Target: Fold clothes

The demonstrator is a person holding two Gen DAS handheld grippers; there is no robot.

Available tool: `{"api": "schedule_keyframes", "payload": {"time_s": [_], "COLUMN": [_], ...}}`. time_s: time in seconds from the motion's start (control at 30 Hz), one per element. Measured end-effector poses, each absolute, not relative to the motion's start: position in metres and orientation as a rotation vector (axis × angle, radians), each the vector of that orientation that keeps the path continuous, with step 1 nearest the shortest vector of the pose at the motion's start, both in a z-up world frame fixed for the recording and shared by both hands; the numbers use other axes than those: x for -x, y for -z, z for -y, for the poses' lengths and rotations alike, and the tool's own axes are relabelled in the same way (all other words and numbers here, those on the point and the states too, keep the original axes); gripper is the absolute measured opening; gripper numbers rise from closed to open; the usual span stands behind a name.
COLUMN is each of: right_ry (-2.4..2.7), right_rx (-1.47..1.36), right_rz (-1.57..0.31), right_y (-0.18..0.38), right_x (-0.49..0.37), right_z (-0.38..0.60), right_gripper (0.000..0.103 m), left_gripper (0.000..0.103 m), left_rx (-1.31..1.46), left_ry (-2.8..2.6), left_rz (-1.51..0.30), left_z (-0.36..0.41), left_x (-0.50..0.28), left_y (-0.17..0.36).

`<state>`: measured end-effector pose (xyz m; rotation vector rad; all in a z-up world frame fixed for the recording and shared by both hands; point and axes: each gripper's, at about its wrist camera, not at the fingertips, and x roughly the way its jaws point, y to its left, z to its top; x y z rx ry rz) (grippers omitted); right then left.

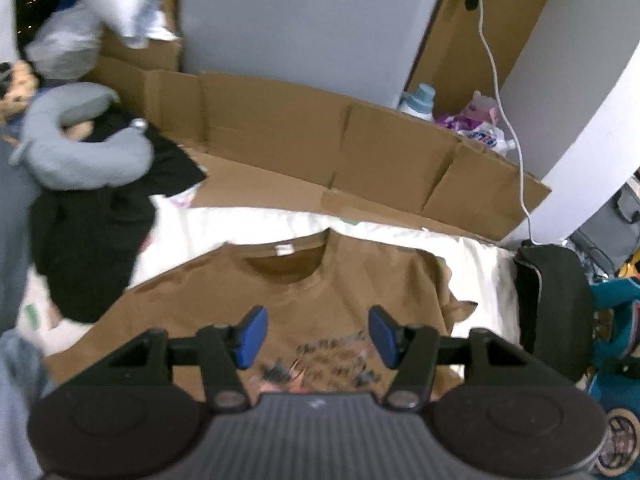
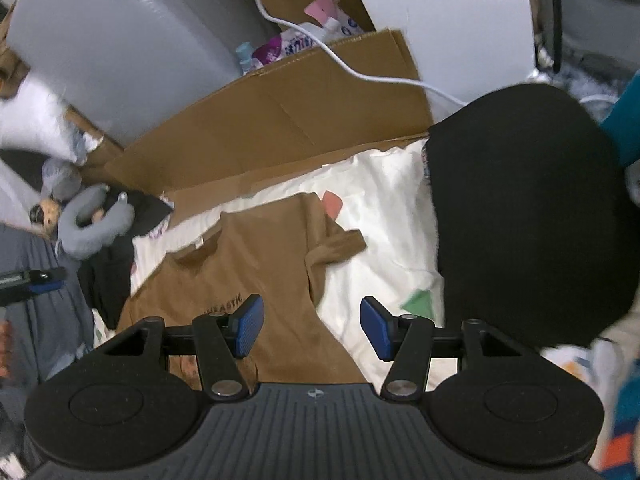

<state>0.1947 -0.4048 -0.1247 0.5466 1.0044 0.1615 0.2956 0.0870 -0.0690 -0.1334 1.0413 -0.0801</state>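
On a white bedcover (image 1: 472,264) crowded with household clutter, a brown T-shirt (image 1: 328,292) lies spread face up, collar pointing away from the cameras and a dark printed graphic across its chest. At far left in the left wrist view, a grey neck pillow (image 1: 76,148) rests on a heap of black clothing (image 1: 92,232) that lies at the shirt's left shoulder. Flattened cardboard (image 1: 280,136) stands along the far edge of the bedcover, with a white cable (image 1: 508,120) trailing down over it. The left gripper (image 1: 318,336) hovers over the shirt's printed chest, its blue-padded fingers (image 1: 253,336) spread wide with nothing between them. To the right of the shirt, a black rounded cushion (image 1: 556,312) sits on the bedcover's edge, and teal fabric (image 1: 616,308) shows beyond it.

In the right wrist view, the shirt's right sleeve (image 2: 340,246) lies crumpled outward on the white cover. The right gripper (image 2: 311,328) hangs above the shirt's right side edge, one pad over brown cloth and the other over white bedding, jaws fully parted and empty. The black cushion fills the right of that frame. The shirt is unfolded.
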Motion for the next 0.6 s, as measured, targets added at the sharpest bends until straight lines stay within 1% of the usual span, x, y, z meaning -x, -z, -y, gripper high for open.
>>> {"api": "schedule_keyframes", "payload": {"time_s": [0.2,0.27,0.33,0.43,0.5,0.57,0.6], "right_ry": [-0.146,-0.134,-0.122,-0.103,-0.099,-0.096,-0.09], "right_rx": [-0.705,-0.743,-0.752,-0.749,-0.756,-0.767,-0.777], "right_rz": [-0.976,-0.979,-0.994,-1.021,-1.036,-1.039,-1.042], "right_y": [0.201,0.223,0.244,0.268,0.28,0.286,0.288], "right_x": [-0.236,-0.251,-0.268,-0.294,-0.309,-0.319,-0.324], "right_z": [0.406,0.406,0.404,0.399,0.395,0.39,0.389], "right_gripper": [0.06,0.06,0.06,0.06,0.06,0.06,0.06], "left_gripper": [0.056,0.049,0.047,0.046,0.041,0.035,0.035], "left_rx": [0.118,0.12,0.131,0.147,0.159,0.169,0.156], "left_ry": [0.134,0.155,0.175,0.205,0.225,0.25,0.253], "left_rz": [-1.034,-1.035,-1.043,-1.055,-1.063,-1.078,-1.077], "left_z": [-0.047,-0.034,-0.021,-0.003,0.01,0.021,0.025], "left_x": [-0.347,-0.357,-0.363,-0.372,-0.378,-0.382,-0.382], "left_y": [0.136,0.157,0.177,0.206,0.225,0.243,0.248]}}
